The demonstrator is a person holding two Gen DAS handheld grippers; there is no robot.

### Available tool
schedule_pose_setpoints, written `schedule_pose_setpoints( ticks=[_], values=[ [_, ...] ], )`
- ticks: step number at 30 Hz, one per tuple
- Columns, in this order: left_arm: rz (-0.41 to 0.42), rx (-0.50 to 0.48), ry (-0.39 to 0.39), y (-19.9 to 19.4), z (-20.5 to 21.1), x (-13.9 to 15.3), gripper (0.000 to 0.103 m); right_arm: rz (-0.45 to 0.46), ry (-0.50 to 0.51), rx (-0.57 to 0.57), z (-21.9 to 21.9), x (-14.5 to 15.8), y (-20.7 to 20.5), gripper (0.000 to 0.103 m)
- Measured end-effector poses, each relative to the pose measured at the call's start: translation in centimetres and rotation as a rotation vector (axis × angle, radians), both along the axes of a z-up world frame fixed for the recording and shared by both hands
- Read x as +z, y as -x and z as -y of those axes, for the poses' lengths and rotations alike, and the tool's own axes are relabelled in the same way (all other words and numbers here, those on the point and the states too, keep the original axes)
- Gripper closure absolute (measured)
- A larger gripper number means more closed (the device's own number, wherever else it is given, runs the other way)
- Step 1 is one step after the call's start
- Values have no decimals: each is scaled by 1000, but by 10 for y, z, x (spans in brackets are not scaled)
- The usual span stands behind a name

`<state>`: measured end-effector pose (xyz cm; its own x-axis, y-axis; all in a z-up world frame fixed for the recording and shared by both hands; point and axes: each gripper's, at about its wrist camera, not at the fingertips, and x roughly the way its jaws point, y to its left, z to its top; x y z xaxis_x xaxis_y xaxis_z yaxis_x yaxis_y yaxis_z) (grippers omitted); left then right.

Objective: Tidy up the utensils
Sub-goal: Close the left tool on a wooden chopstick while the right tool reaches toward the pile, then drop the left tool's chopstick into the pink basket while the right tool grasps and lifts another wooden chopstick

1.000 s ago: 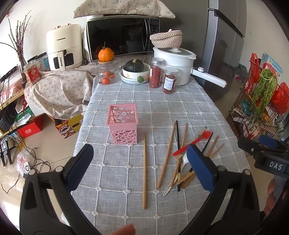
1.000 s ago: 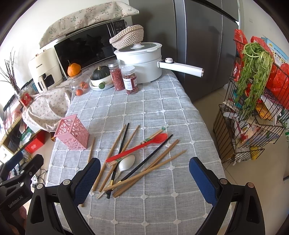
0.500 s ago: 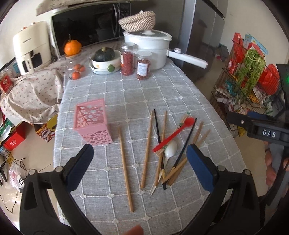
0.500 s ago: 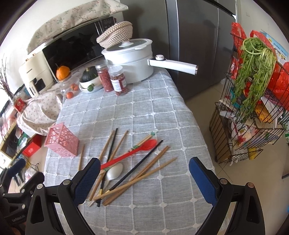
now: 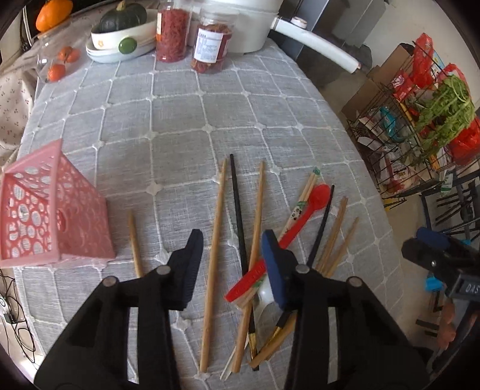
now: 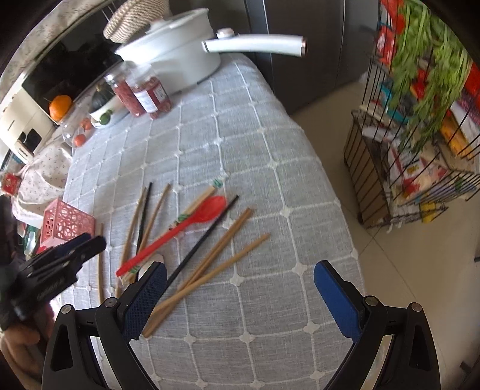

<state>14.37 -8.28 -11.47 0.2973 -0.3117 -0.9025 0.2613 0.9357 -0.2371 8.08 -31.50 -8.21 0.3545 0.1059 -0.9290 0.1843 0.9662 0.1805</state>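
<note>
Black plastic arms with blue pads fill the bottom of both wrist views. The left gripper (image 5: 232,252), at lower centre of its frame, has just been narrowing its jaws; they stand partly apart above the cloth, and a long wooden chopstick (image 5: 213,246) and a black chopstick (image 5: 238,210) show in the gap between them, though whether the pads press on anything cannot be told. The right gripper (image 6: 240,280), at the bottom of its own frame, holds its jaws spread wide with nothing between them but bare cloth; its left pad overlaps the near ends of two wooden chopsticks (image 6: 219,261). Just beyond lies the scattered heap of utensils on the grey checked tablecloth (image 5: 180,120): a red spoon (image 5: 303,216) lying diagonally across a white spoon (image 5: 265,292), a printed pair of chopsticks (image 5: 306,192), a second black chopstick (image 5: 322,225), and further wooden sticks fanned out to the right of centre. A single wooden chopstick (image 5: 134,243) lies apart, to the left of the heap, beside the pink perforated holder (image 5: 51,216) at the left edge of the frame. Farther up stand two jars with red contents (image 5: 192,33), a bowl holding a green squash (image 5: 120,27), small oranges (image 5: 57,72) and a white long-handled pot (image 6: 180,57). At right, off the table, a wire rack (image 6: 420,144) carries greens and packets.
</note>
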Motion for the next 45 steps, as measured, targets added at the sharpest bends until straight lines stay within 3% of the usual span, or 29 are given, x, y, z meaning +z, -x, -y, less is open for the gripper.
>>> schedule_pose_setpoints(
  ticks=[5, 8, 10, 13, 18, 23, 29, 35, 37, 42, 45],
  values=[
    [-22, 2, -4, -14, 5, -22, 82, -51, -20, -17, 5, -14, -7, 4],
    [-53, -13, -2, -18, 9, -34, 85, -61, -23, -16, 4, -18, -11, 4],
    [-29, -16, -34, -19, 11, -34, 86, -67, -19, -15, 2, -20, -13, 4],
    [-48, -3, -66, -21, 10, -43, 94, -77, -11, -15, 1, -23, -15, 4],
    [-12, 15, -77, -20, 9, -38, 96, -94, -6, -30, 4, -30, -15, 4],
    [71, -3, -53, -6, 2, -4, 96, -128, -59, -85, 16, -43, -15, 6],
    [200, -31, -55, 25, -13, 40, 96, -177, -181, -143, 21, -62, -13, 31],
    [276, -52, -48, 50, -26, 65, 96, -208, -280, -137, 9, -77, -13, 56],
    [290, -56, -44, 57, -35, 69, 96, -211, -292, -143, 5, -80, -14, 65],
    [298, -43, -48, 65, -52, 74, 96, -200, -311, -169, -2, -84, -21, 74],
    [295, -29, -49, 68, -63, 74, 96, -217, -372, -200, -5, -92, -24, 84]
  ],
)
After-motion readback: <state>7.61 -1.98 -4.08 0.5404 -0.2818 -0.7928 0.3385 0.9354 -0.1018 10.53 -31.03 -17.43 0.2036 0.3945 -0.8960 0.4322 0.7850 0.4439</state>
